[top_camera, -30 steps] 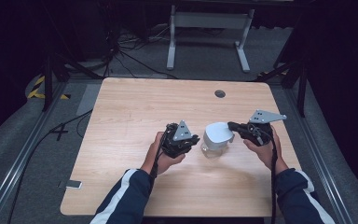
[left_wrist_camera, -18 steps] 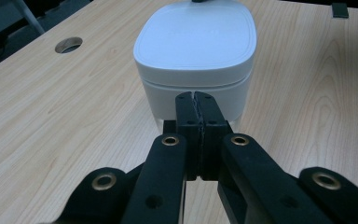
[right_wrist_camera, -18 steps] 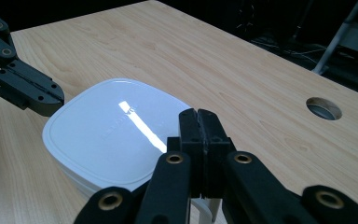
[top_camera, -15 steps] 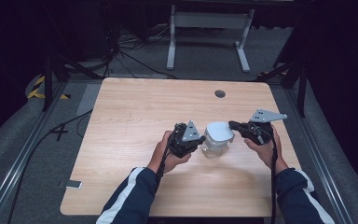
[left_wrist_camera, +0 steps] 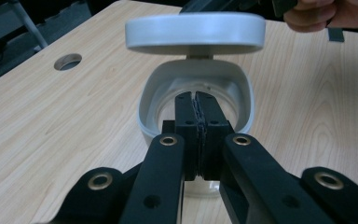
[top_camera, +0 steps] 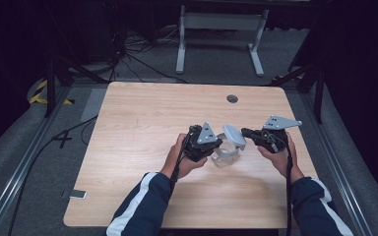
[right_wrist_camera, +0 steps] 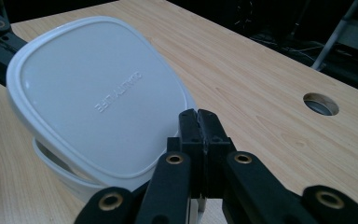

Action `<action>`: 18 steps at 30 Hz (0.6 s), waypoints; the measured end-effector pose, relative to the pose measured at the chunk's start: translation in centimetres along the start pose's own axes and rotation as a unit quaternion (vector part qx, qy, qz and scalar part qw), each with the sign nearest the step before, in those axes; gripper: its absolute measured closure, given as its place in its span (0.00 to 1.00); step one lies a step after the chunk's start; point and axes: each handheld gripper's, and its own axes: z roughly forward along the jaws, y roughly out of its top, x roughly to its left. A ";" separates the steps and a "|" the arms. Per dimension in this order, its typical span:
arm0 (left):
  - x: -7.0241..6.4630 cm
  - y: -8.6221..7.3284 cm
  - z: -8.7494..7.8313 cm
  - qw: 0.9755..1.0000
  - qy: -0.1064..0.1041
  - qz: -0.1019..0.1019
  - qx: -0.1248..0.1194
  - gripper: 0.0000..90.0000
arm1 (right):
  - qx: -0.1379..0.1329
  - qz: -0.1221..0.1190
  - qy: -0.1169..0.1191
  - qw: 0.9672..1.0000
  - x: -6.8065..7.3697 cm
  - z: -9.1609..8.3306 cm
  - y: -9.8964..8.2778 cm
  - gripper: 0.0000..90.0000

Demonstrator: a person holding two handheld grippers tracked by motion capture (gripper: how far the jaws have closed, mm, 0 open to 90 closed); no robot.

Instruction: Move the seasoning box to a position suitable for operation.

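A clear container (top_camera: pixel 225 157) with a pale grey rim (left_wrist_camera: pixel 145 100) stands on the wooden table (top_camera: pixel 147 113), near its middle front. Its grey lid (top_camera: pixel 234 135) hangs tilted just above it, off the rim. My right gripper (top_camera: pixel 244 132) is shut on the lid's right edge; in the right gripper view the lid (right_wrist_camera: pixel 102 98) lies ahead of the closed jaws (right_wrist_camera: pixel 198 116). My left gripper (top_camera: pixel 218 144) comes in from the left, shut, its tips (left_wrist_camera: pixel 196 99) reaching over the near rim into the open container. In the left gripper view the lid (left_wrist_camera: pixel 196 30) floats above.
A round cable hole (top_camera: pixel 232 98) sits in the table's far right part. Bare wood runs left and behind the container. On the floor are cables, a white table frame (top_camera: pixel 221 29) at the back and a small flat device (top_camera: pixel 74 194) at the left.
My left gripper moved right, up to the container, and its tips now reach over the rim. The right gripper has raised the lid off the container and tilted it.
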 end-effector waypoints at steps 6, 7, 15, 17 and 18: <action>0.1 0.4 0.0 1.000 0.007 0.000 -0.006 0.98 | -0.004 -0.002 0.001 1.000 0.1 -0.1 0.0 1.00; 0.2 0.6 -0.2 1.000 0.004 -0.001 -0.009 0.98 | -0.003 -0.004 -0.001 1.000 0.1 -0.1 0.0 1.00; 0.2 1.2 -0.3 1.000 0.005 0.007 -0.007 0.96 | 0.002 -0.013 -0.004 1.000 0.6 -0.4 0.2 1.00; 0.3 1.5 -0.2 1.000 0.006 0.012 -0.005 0.96 | 0.001 -0.022 -0.008 1.000 0.9 -0.7 0.4 0.99; 0.2 1.6 -0.1 1.000 0.006 0.010 -0.008 0.96 | -0.001 -0.027 -0.009 1.000 1.1 -0.9 0.5 0.99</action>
